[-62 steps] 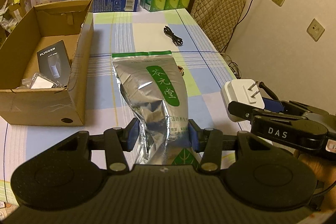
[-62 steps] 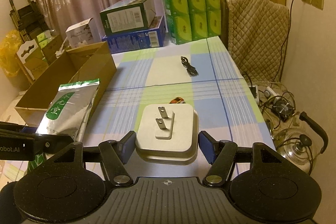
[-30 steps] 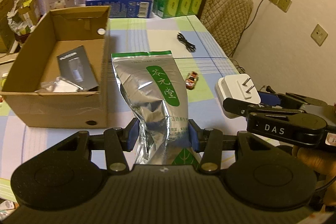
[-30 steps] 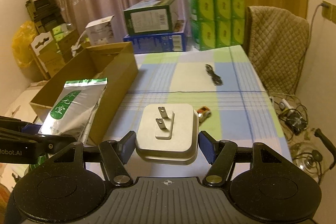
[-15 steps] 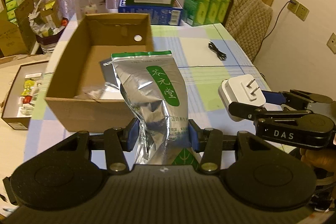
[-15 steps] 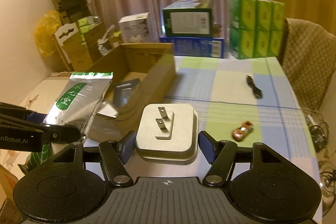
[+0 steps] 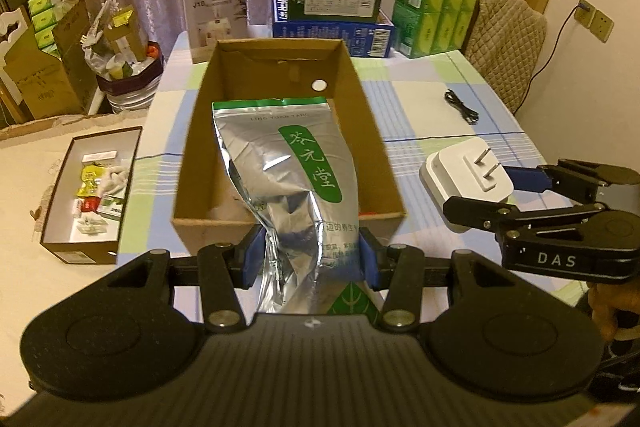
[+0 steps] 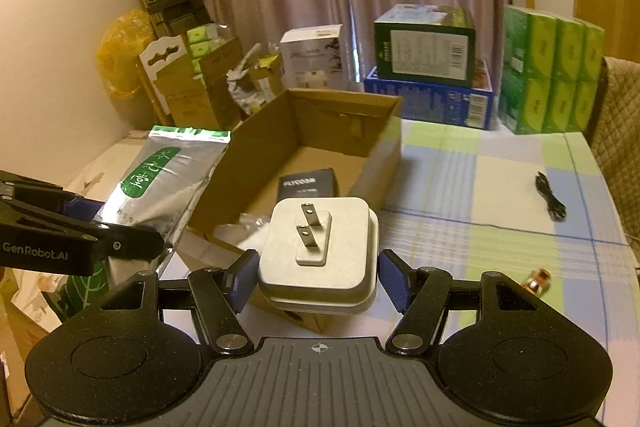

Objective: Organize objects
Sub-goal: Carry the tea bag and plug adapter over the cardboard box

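The left gripper squeezes a shiny silver bag with a green label. The bag hangs over the open brown box at 12 o'clock. At 3 o'clock, the right gripper pinches a white plug, prongs up. A black cable and a little orange toy car lie on the checked tablecloth.

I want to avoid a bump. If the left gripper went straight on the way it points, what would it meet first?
Probably the near wall of the open cardboard box. The left gripper holds the silver tea pouch, which leads over the box, but depth and height are unclear.
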Demonstrator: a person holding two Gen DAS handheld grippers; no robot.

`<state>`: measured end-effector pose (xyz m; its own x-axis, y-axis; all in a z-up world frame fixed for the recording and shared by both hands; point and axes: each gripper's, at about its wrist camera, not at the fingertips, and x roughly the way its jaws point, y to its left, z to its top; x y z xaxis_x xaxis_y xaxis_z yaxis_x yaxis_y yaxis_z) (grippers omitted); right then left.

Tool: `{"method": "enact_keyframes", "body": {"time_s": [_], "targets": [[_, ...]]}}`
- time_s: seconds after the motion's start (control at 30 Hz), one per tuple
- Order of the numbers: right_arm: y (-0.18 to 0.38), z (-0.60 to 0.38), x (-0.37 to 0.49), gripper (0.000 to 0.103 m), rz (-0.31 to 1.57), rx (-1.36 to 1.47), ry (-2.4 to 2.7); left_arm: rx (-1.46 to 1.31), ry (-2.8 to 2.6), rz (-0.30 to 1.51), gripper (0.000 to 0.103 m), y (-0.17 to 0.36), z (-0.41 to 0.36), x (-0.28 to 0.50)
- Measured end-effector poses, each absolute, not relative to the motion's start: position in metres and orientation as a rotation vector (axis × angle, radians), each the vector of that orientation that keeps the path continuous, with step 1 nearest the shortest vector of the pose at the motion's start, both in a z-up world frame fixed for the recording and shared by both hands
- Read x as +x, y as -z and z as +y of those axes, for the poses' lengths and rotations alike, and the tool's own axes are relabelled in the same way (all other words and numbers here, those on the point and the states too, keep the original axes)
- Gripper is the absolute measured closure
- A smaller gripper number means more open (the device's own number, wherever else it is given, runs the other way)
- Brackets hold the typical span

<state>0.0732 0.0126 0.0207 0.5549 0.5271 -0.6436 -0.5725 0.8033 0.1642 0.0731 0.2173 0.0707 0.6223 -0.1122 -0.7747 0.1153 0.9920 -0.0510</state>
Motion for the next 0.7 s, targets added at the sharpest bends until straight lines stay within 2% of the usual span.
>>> {"method": "enact_keyframes", "body": {"time_s": [0.7], "targets": [[-0.018, 0.057, 0.114, 0.041, 0.741, -0.065, -0.666, 0.087, 0.152, 0.907, 0.060, -0.077, 0.249, 0.134]]}}
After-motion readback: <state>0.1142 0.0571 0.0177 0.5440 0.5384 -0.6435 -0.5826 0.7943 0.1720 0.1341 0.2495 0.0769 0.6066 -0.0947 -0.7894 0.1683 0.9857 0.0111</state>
